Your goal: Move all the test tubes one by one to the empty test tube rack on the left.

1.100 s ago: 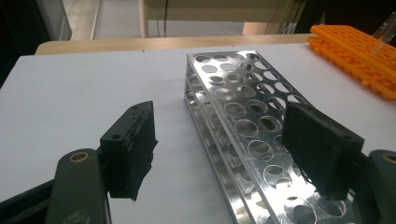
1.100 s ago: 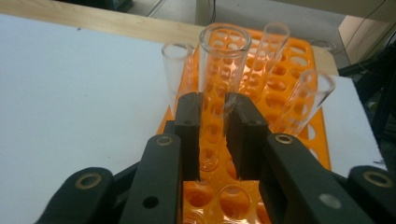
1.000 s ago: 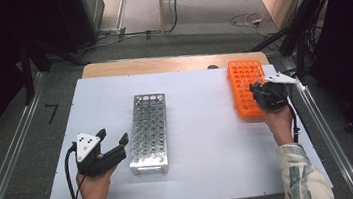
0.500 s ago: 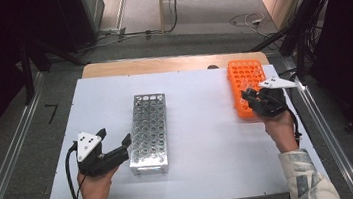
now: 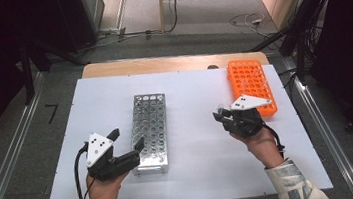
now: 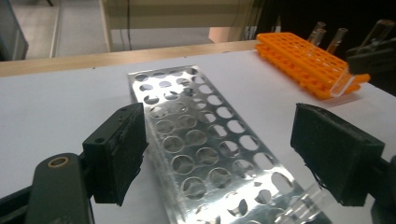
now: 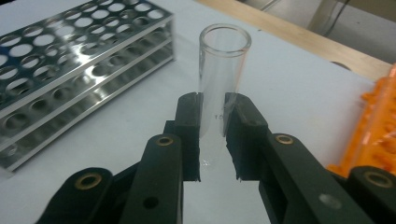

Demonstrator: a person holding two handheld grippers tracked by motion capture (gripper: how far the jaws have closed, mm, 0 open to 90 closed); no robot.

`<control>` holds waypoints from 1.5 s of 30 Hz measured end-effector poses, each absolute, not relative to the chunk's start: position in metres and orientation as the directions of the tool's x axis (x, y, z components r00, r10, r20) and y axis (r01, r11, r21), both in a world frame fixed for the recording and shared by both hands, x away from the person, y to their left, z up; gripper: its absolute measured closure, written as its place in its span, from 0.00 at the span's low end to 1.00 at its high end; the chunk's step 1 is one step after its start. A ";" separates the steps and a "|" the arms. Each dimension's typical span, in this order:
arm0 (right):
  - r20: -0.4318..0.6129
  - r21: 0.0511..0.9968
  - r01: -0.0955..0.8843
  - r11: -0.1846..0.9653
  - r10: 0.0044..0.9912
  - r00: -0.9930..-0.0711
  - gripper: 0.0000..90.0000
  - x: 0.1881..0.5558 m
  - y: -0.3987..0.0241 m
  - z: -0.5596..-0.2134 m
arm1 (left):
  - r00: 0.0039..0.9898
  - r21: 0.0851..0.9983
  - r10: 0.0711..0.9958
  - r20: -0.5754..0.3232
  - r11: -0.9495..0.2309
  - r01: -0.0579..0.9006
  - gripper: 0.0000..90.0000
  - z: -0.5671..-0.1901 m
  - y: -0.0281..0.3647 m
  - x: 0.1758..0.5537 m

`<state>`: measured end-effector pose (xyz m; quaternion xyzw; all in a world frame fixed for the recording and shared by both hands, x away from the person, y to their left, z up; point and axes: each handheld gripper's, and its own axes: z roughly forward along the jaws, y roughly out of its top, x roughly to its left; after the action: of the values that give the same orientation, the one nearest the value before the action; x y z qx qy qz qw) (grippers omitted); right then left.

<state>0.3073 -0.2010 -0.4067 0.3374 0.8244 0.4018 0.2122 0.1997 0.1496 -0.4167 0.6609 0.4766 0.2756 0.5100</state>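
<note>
My right gripper [image 7: 212, 100] is shut on a clear glass test tube [image 7: 223, 70], which stands upright between the pads with its open mouth up. In the high view that gripper [image 5: 220, 115] hovers over the white board between the metal rack [image 5: 150, 127] and the orange rack [image 5: 251, 86]. My left gripper [image 5: 127, 138] is open beside the near end of the metal rack [image 6: 196, 135]. Its jaws have just been opening and grip nothing, and the rack's near corner lies below the gap. The left gripper view also shows the held tube [image 6: 348, 77] farther off.
The orange rack [image 6: 303, 60] at the far right holds a few more clear tubes [image 6: 317, 30]. The white board [image 5: 203, 177] lies on a wooden table with a strip of wood showing behind it. Metal rails run along both sides and cables lie on the floor beyond.
My right hand has carried the tube left and toward me, away from the orange rack. The left gripper has lifted slightly and its jaws stand wider.
</note>
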 end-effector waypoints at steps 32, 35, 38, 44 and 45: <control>-0.040 0.744 0.314 0.589 0.510 -0.859 0.81 0.257 -0.133 -0.439 | 0.654 0.914 0.753 -0.073 -0.212 0.346 0.52 -0.419 0.063 0.211; -0.038 0.749 0.307 0.587 0.501 -0.865 0.81 0.254 -0.131 -0.437 | 0.666 0.910 0.742 -0.072 -0.225 0.349 0.56 -0.421 0.059 0.213; -0.040 0.748 0.299 0.592 0.490 -0.871 0.81 0.252 -0.130 -0.437 | 0.675 0.906 0.735 -0.069 -0.237 0.351 0.61 -0.422 0.056 0.214; -0.037 0.756 0.288 0.588 0.477 -0.878 0.81 0.250 -0.129 -0.435 | 0.685 0.902 0.726 -0.062 -0.253 0.349 0.72 -0.423 0.052 0.216; -0.034 0.757 0.289 0.585 0.478 -0.878 0.81 0.250 -0.129 -0.435 | 0.687 0.902 0.724 -0.062 -0.254 0.350 0.74 -0.423 0.051 0.216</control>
<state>0.2495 -0.1290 -0.4346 0.2174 0.8825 0.4000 0.1180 0.2156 0.0513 -0.4232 0.7695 0.3490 0.1870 0.5011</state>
